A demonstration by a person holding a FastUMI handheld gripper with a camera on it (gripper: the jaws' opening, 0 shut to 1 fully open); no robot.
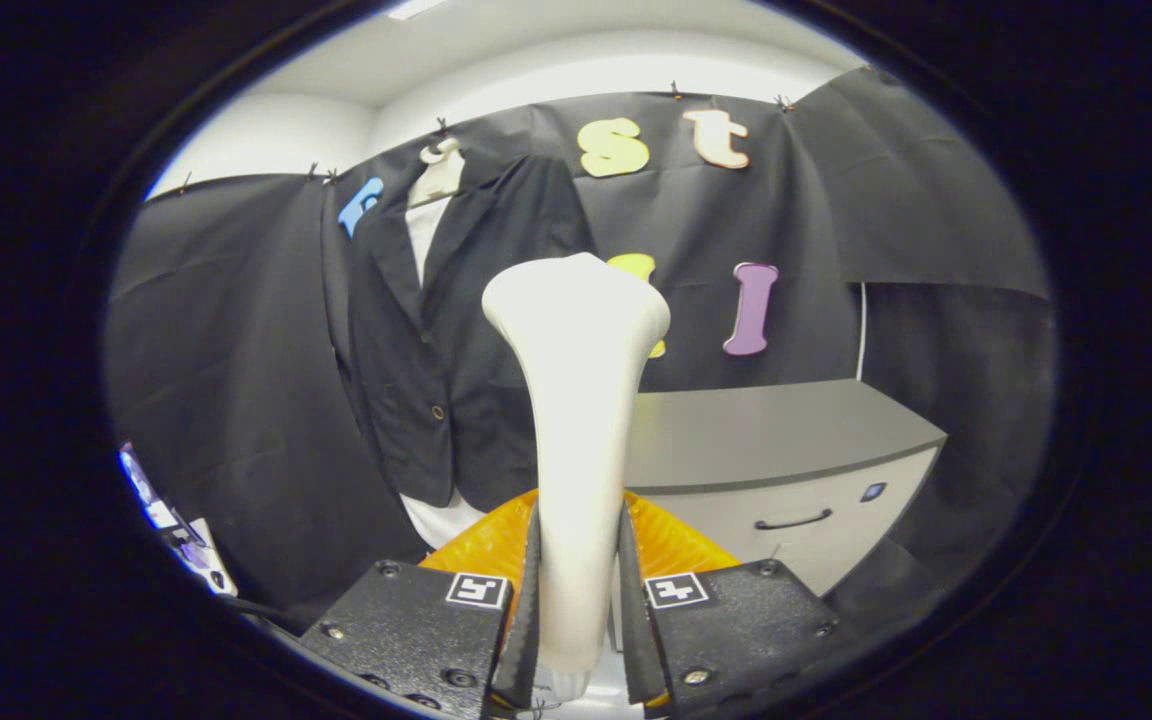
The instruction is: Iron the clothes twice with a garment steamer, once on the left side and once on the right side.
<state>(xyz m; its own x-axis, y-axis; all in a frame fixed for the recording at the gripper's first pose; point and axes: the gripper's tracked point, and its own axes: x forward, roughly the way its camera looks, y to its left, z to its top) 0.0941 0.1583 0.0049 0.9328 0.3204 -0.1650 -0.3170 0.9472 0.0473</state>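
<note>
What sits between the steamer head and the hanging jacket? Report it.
Nothing. In the gripper view the tool is shut on the steamer, whose head rises ahead of the black jacket; open air lies between them.

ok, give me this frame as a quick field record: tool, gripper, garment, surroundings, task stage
tool: white garment steamer, upright, head pointing up, between the fingers
gripper: gripper shut on the steamer's handle, both fingers pressing its sides
garment: black jacket over a white shirt, on a hanger against the booth wall, beyond the steamer and to its left
contact: steamer head apart from the jacket
surroundings: grey cabinet with a drawer handle, right of the jacket
task stage: steamer in hand, no pass on the jacket under way
</note>
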